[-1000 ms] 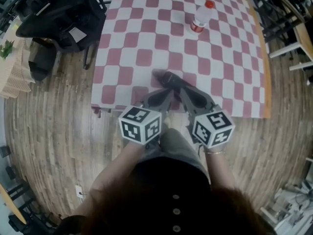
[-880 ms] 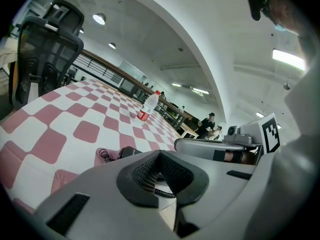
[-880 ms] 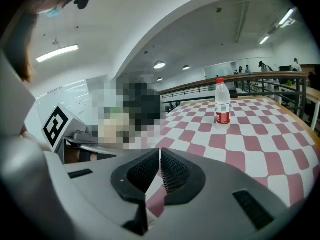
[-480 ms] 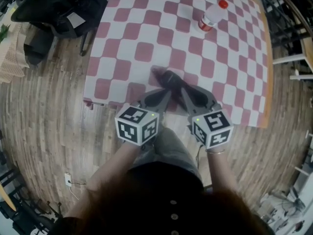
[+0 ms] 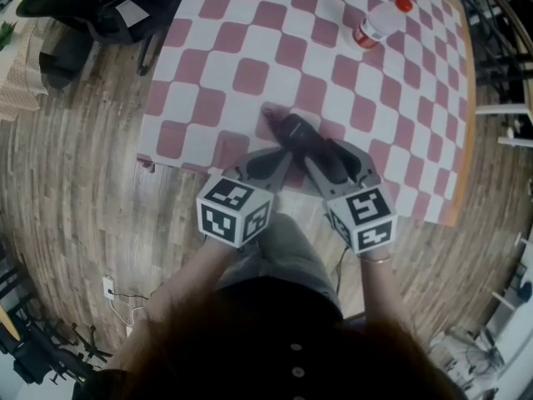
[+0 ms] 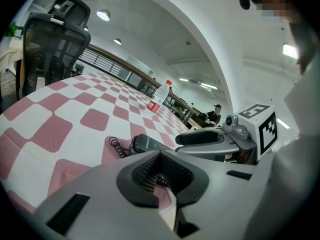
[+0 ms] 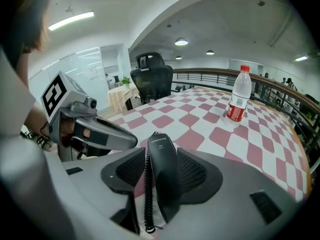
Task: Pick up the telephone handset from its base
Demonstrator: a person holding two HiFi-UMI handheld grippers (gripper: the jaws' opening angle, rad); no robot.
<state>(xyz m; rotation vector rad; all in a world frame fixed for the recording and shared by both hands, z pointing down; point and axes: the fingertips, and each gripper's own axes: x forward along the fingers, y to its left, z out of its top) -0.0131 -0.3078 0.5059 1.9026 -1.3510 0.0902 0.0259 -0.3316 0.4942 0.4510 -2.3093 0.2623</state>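
A black telephone handset (image 5: 293, 132) with a coiled cord lies on the red-and-white checked tablecloth (image 5: 250, 73) near the table's front edge. No base shows in any view. My right gripper (image 5: 329, 155) reaches over it, jaws opening. In the right gripper view the handset (image 7: 161, 156) lies lengthwise between the two pads of that gripper (image 7: 162, 173), cord along its left side, and the pads do not press it. My left gripper (image 5: 275, 162) sits just left of the handset, shut and empty. In the left gripper view its tips (image 6: 159, 173) meet, with the handset (image 6: 145, 144) ahead.
A clear plastic bottle with a red cap and label (image 5: 379, 23) lies far back on the right of the table. A black office chair (image 5: 100, 7) stands off the table's left corner. Wooden floor surrounds the table, and a railing (image 7: 280, 84) runs behind it.
Both grippers have sunk a little toward the table's front edge. The right gripper's jaws, narrow before, now stand apart on either side of the handset. The handset has not moved.
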